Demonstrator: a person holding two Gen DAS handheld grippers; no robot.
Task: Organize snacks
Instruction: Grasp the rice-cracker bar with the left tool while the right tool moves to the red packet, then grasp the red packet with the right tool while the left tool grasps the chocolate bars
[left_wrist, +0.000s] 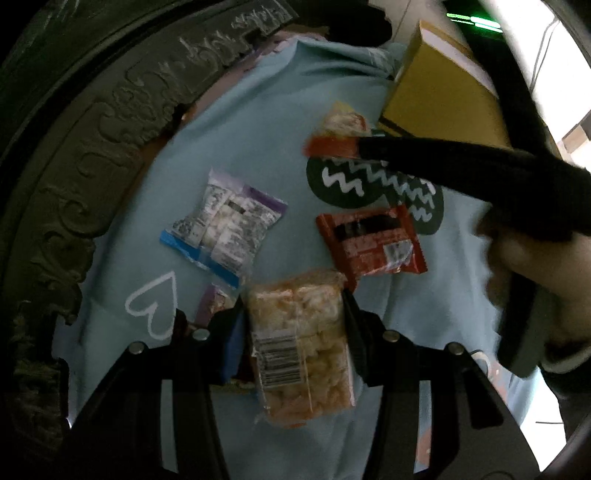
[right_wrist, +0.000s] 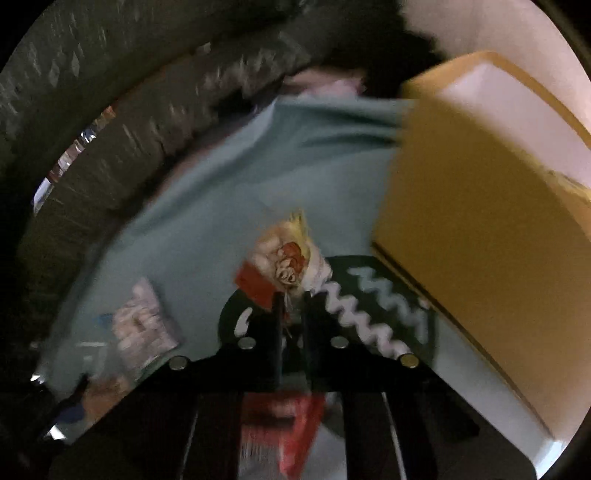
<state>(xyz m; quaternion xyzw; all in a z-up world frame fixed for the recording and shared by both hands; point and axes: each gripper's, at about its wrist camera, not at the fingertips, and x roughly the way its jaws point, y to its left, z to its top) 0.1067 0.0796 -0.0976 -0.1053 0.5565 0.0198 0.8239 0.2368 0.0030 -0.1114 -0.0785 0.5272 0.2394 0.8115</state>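
Note:
My left gripper (left_wrist: 293, 299) is shut on a clear pack of puffed snacks (left_wrist: 299, 347) and holds it above the light blue cloth (left_wrist: 258, 129). On the cloth lie a white and purple pack (left_wrist: 225, 221), a red wrapper (left_wrist: 369, 242) and a small purple pack (left_wrist: 216, 301) by my left finger. My right gripper (right_wrist: 293, 295) is shut on a red and yellow snack pack (right_wrist: 284, 258); from the left wrist view it shows as a dark arm (left_wrist: 461, 173) holding that pack (left_wrist: 340, 136). The right wrist view is blurred.
A yellow box (left_wrist: 439, 92) stands at the far right of the cloth, close to my right gripper (right_wrist: 480, 240). A dark carved frame (left_wrist: 92, 147) curves along the left. A dark green patch with white zigzags (left_wrist: 351, 181) is printed on the cloth.

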